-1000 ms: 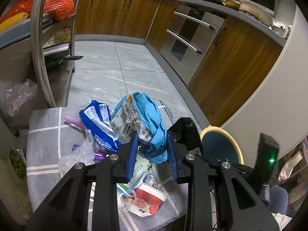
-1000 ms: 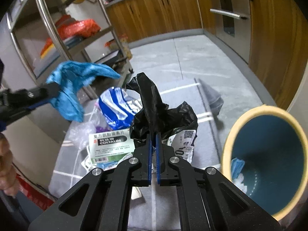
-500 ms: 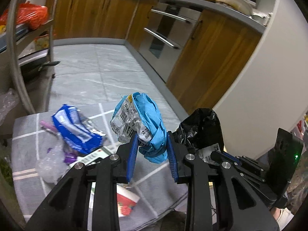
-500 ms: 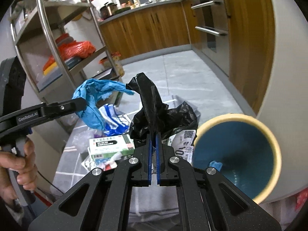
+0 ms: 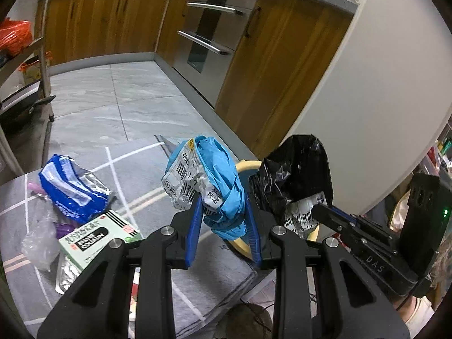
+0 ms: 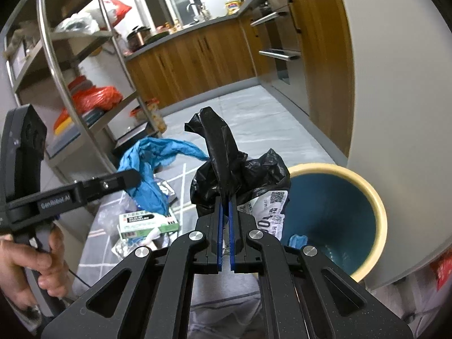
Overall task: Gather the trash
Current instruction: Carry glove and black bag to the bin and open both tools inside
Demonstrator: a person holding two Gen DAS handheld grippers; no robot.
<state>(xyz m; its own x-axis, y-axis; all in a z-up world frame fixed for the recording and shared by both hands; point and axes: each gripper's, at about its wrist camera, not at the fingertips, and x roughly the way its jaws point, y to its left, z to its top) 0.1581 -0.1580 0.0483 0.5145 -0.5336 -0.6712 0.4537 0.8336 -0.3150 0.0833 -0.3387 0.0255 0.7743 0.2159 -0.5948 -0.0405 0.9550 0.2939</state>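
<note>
My left gripper (image 5: pixel 223 212) is shut on a crumpled blue plastic mailer with barcode labels (image 5: pixel 209 180), held in the air; it also shows in the right wrist view (image 6: pixel 149 169). My right gripper (image 6: pixel 225 206) is shut on a black plastic bag with a white shipping label (image 6: pixel 226 163), also seen in the left wrist view (image 5: pixel 296 175). The bag hangs beside the rim of a blue bin with a cream rim (image 6: pixel 333 214), which stands to its right against a white wall. The bin is mostly hidden in the left wrist view (image 5: pixel 245 166).
More trash lies on a grey mat (image 5: pixel 141 186): a blue foil packet (image 5: pixel 73 189), a green-and-white medicine box (image 5: pixel 96 234), a clear plastic bag (image 5: pixel 39 240) and a blister pack. A metal shelf rack (image 6: pixel 70 90) stands at the left. Wooden cabinets and an oven (image 5: pixel 209 34) line the far side.
Both grippers have swung to the right with their loads, toward the bin. The black bag now hangs next to the bin's rim. Both grips are unchanged.
</note>
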